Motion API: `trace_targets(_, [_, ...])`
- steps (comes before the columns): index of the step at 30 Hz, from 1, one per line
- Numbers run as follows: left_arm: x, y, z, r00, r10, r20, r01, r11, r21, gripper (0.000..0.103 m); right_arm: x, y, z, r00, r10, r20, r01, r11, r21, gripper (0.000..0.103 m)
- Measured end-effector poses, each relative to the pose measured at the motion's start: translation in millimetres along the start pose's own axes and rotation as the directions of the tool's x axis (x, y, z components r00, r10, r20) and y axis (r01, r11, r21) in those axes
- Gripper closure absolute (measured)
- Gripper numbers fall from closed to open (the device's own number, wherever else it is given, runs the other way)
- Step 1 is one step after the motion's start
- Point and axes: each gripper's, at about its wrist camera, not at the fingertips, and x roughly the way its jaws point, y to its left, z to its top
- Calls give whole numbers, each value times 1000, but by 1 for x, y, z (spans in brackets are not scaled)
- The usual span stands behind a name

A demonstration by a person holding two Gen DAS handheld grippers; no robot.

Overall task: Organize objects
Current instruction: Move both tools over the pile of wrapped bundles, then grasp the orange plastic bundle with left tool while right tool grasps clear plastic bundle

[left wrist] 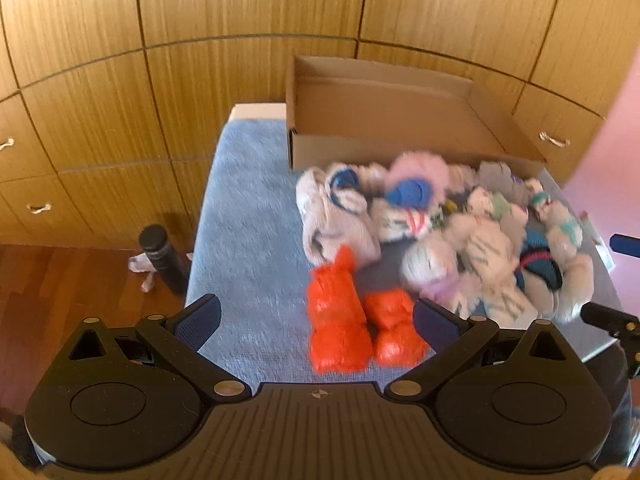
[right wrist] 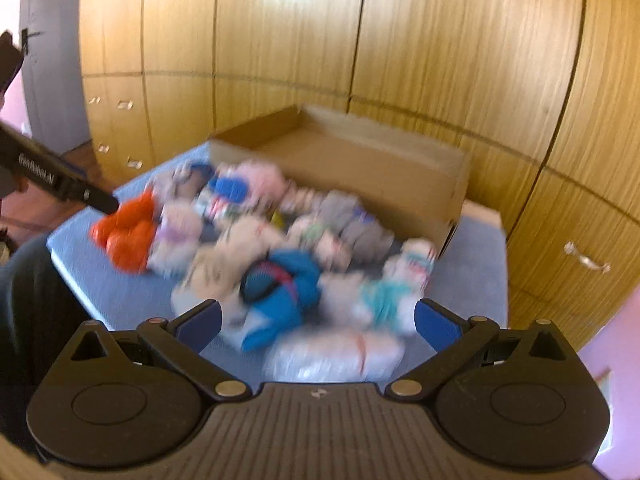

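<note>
A blue towel (left wrist: 248,216) covers the bench by the wooden cupboards (left wrist: 120,100). Rolled socks (left wrist: 440,232) sit heaped beside the empty box (left wrist: 384,120), likely waiting to go in. Both the left gripper (left wrist: 316,320) and right gripper (right wrist: 318,320) have fingers wide apart, holding nothing.

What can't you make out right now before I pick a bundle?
- Sock pile, right wrist view: motion blur smears individual bundles together.
- Cardboard box floor: near wall and pile hide the front part in both views.
- Right hand-held gripper, left wrist view: cut off by the frame edge.
</note>
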Motion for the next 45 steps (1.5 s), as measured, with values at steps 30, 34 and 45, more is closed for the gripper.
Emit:
trace_targets(30, [33,2,-9,996,-69,-53,68,997,-30,40,27,-22,-27,998,55,3,-55,992,114,1])
trace_targets(34, [35,-4,-9,998,-35,-46,36,999,8,46,30,-20,-31,998,62,-4,-61,992,112,1])
trace_targets(45, [29,0,-13,999,-21,-30,22,999,30,66,22,-30,-36,997,69,30,-73,984,165,33])
